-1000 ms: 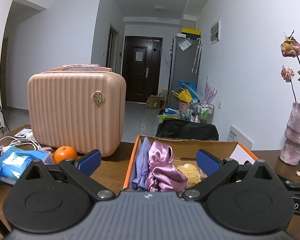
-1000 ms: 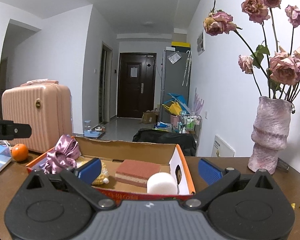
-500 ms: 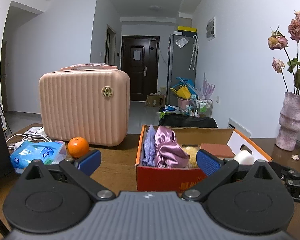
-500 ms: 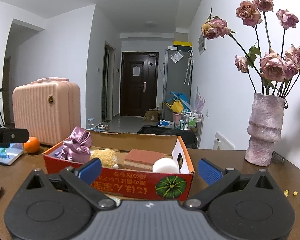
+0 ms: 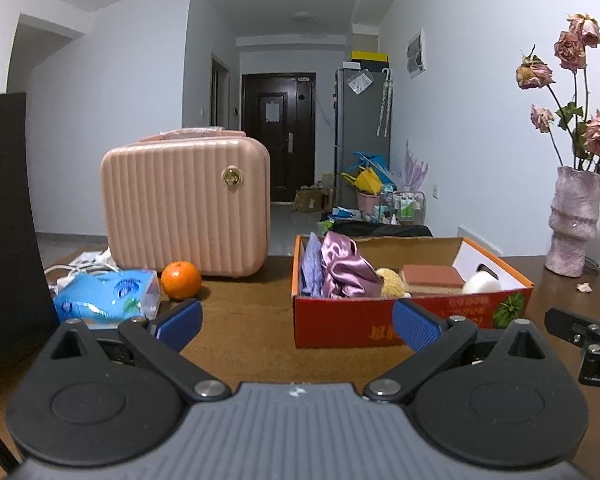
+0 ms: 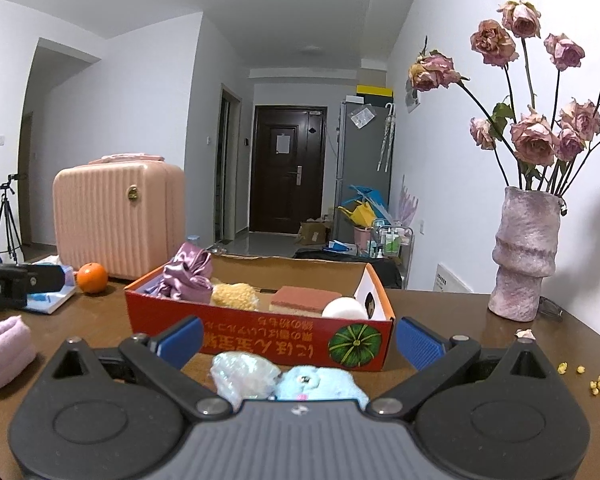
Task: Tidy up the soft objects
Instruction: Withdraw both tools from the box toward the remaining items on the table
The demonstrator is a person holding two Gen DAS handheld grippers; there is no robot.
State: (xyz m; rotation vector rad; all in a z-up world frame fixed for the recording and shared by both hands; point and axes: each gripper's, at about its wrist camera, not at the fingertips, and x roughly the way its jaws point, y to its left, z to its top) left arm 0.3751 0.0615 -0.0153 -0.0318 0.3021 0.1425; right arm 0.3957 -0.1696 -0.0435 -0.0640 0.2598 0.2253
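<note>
Both grippers have drawn back from the orange box (image 6: 260, 334) since a second ago, so its printed front wall now shows in full and more of the brown surface (image 5: 244, 320) lies bare before it. The left gripper (image 5: 298, 324) has its jaws spread wide with nothing between them, and the right gripper (image 6: 298, 338) is likewise wide apart and empty. Inside the box sit a purple satin cloth (image 6: 188, 274), a yellow fluffy piece (image 6: 236, 296), a red-topped sponge (image 6: 306, 298) and a white round sponge (image 6: 346, 308). Outside it, near the front edge of the surface, a pale glittery pouch (image 6: 242, 374) and a light blue plush (image 6: 320, 382) lie touching each other just below the right jaws, and a rolled pink towel (image 6: 4, 350) rests toward the left edge. An orange (image 5: 181, 280) stands beside the pink case (image 5: 186, 206), and a vase (image 6: 526, 254) stands toward the right edge.
</note>
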